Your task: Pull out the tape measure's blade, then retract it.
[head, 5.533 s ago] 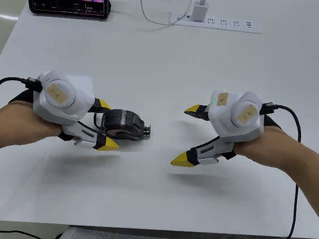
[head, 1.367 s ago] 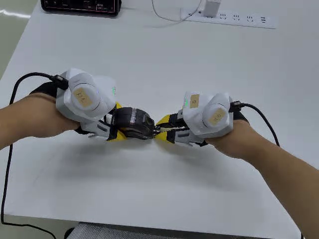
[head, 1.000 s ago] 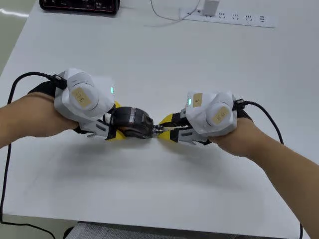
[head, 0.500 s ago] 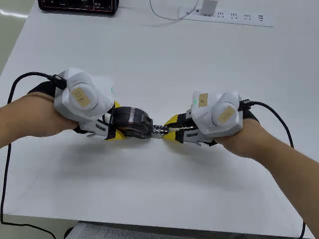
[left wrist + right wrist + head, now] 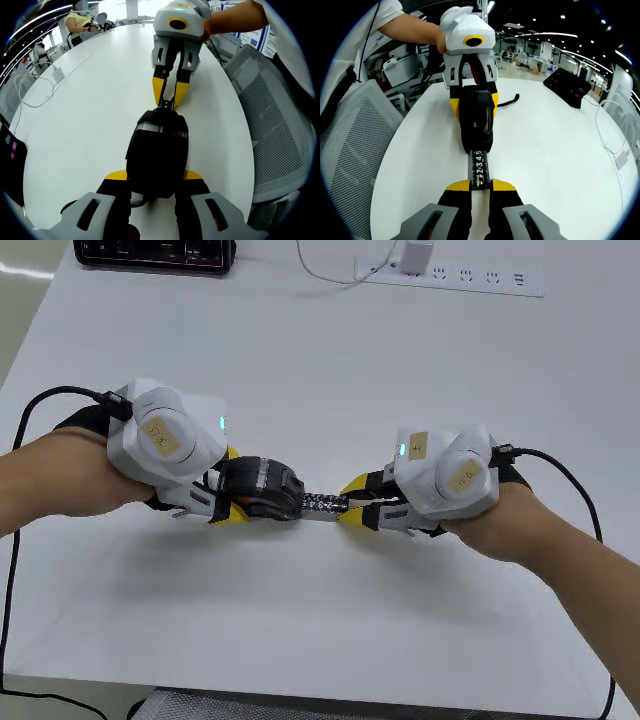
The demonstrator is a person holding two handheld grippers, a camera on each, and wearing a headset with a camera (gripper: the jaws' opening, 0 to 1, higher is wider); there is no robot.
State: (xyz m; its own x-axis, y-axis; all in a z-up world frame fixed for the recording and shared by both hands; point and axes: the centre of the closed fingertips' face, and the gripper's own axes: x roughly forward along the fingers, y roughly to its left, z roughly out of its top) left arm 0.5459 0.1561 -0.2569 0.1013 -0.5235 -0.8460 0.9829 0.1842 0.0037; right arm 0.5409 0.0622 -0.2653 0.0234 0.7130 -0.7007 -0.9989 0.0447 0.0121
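Within left tongs, tape measure; blade pinched by right tongs.

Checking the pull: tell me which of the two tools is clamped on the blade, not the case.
The right tool, shut on the numbered blade; the left tool grips the black case instead.
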